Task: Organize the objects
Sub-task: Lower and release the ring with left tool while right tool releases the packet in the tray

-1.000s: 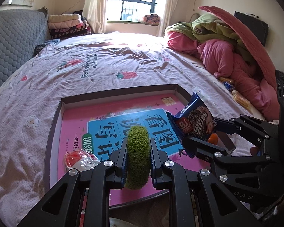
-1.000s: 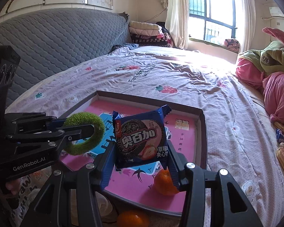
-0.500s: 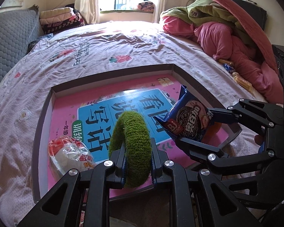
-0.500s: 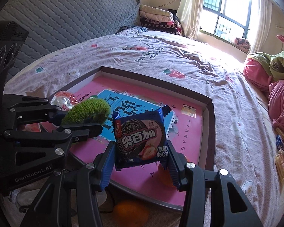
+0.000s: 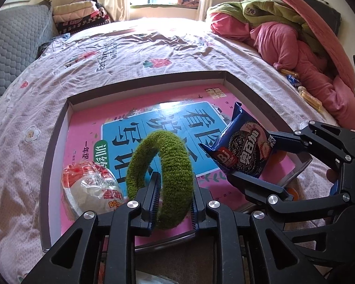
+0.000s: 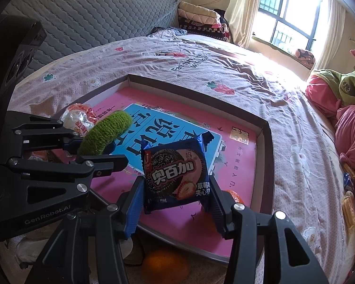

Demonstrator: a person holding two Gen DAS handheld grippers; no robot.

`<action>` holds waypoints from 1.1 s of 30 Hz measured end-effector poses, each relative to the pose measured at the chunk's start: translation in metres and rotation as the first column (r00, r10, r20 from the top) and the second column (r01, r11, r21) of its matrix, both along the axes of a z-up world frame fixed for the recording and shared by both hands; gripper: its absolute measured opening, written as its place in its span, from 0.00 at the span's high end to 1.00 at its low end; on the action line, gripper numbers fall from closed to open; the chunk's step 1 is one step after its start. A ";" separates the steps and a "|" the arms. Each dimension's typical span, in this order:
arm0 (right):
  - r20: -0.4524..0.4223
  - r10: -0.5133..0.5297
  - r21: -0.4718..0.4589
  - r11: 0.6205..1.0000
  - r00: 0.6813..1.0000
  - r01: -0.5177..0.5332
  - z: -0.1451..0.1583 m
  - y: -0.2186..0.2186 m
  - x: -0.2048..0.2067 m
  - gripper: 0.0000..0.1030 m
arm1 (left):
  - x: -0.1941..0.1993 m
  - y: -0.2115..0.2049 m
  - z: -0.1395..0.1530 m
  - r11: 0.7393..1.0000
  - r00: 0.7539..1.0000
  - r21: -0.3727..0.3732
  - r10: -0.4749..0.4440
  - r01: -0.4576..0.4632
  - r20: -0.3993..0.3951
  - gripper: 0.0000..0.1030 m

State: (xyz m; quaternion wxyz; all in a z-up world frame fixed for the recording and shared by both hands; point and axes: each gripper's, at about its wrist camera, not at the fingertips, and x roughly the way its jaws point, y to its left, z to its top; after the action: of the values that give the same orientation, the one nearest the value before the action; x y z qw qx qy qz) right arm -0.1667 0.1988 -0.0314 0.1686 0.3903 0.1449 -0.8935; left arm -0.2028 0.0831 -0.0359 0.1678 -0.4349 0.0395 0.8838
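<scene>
Step in hand, as judged: both held items are hanging over the shallow tray (image 5: 56, 127) for set-down. The left gripper (image 5: 175, 201) is easing its jaws apart, with the green knitted ring (image 5: 163, 177) standing upright between the fingers, the pads still touching it, above the tray's near edge. The right gripper (image 6: 177, 196) is gripping the blue cookie packet (image 6: 177, 175) by its sides, fingers partly open, above the near right corner. A wrapped snack (image 5: 92, 189) is lying by the tray's near left corner. Next move probably calls for lowering and letting go onto bare tray floor. The tray is sitting on a bed (image 5: 106, 54) with a floral sheet; window and piled bedding behind.
</scene>
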 end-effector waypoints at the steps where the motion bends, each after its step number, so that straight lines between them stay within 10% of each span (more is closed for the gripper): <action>1: 0.000 0.002 0.001 1.000 1.000 -0.002 0.000 0.000 0.000 0.50 | 0.000 -0.001 0.000 1.000 1.000 -0.002 0.001 -0.001 0.006 0.77; 33: 0.001 -0.004 0.002 1.000 1.000 0.004 0.001 0.003 0.000 0.40 | -0.003 -0.013 0.011 0.999 0.999 0.031 0.043 -0.043 -0.002 0.46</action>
State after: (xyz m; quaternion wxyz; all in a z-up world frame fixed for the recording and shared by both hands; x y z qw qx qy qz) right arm -0.1663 0.2014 -0.0300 0.1663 0.3911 0.1450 -0.8935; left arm -0.2063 0.0701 -0.0247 0.1553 -0.4320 0.0166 0.8883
